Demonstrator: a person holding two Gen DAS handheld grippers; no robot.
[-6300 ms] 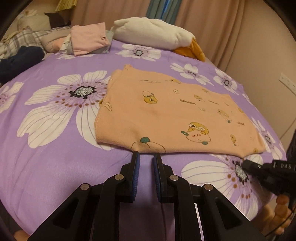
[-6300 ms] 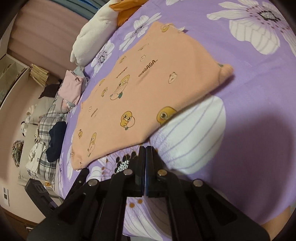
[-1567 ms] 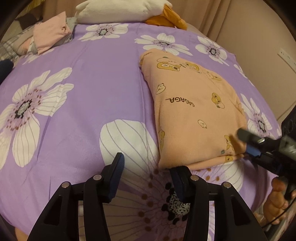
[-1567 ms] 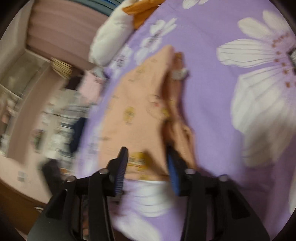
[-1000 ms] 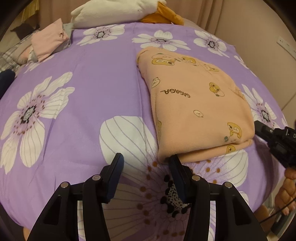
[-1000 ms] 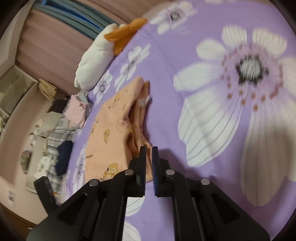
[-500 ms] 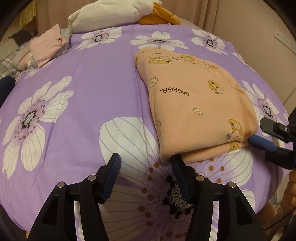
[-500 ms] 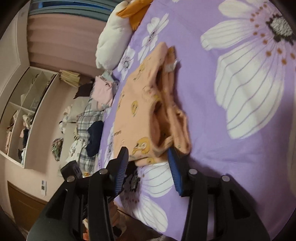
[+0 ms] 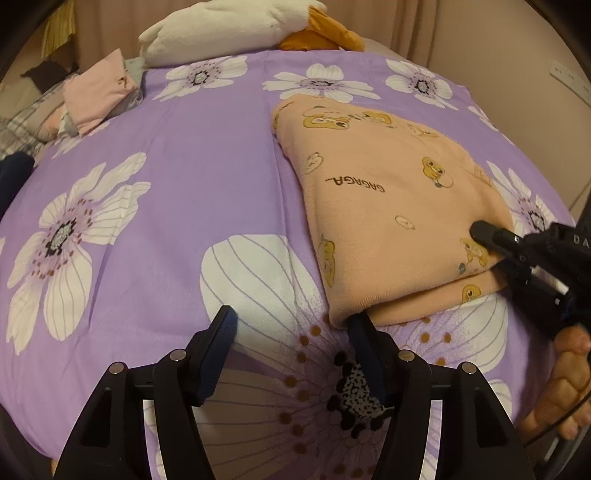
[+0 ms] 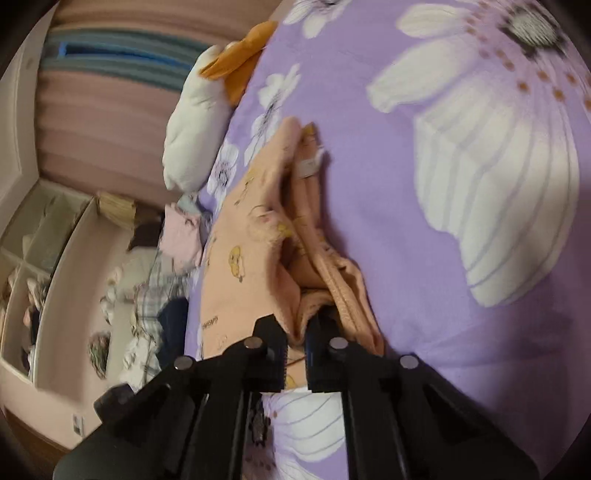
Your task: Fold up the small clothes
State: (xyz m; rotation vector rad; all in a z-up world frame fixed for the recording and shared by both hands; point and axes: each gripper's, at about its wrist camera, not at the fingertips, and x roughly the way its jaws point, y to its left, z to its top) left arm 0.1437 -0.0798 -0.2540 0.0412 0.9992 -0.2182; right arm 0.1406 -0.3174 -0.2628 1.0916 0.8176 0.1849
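A: Where is the shirt (image 9: 388, 206) now?

B: Folded to a narrow stack, lying just ahead of the left gripper (image 9: 291, 341) and to its right, its near corner touching the right-hand finger (image 9: 364, 341). A second ago the right gripper (image 10: 297, 334) sat nearly shut clear of the cloth; its jaws sprang wide and have just been closing, and now they pinch the near layered edge

A: And the left one?

B: Its jaws have just been opening and stand released, nothing but bedspread between them

A: Meaning?

B: One corner looks secured for the next fold; the left has yet to take its corner, I'd judge

A: The surroundings?

B: A purple bedspread (image 9: 184, 206) with white flowers under everything. Far beyond the fingers, a white pillow (image 9: 229, 26), pink clothes (image 9: 98, 90), curtains, and shelves (image 10: 33, 258) off to the right gripper's left
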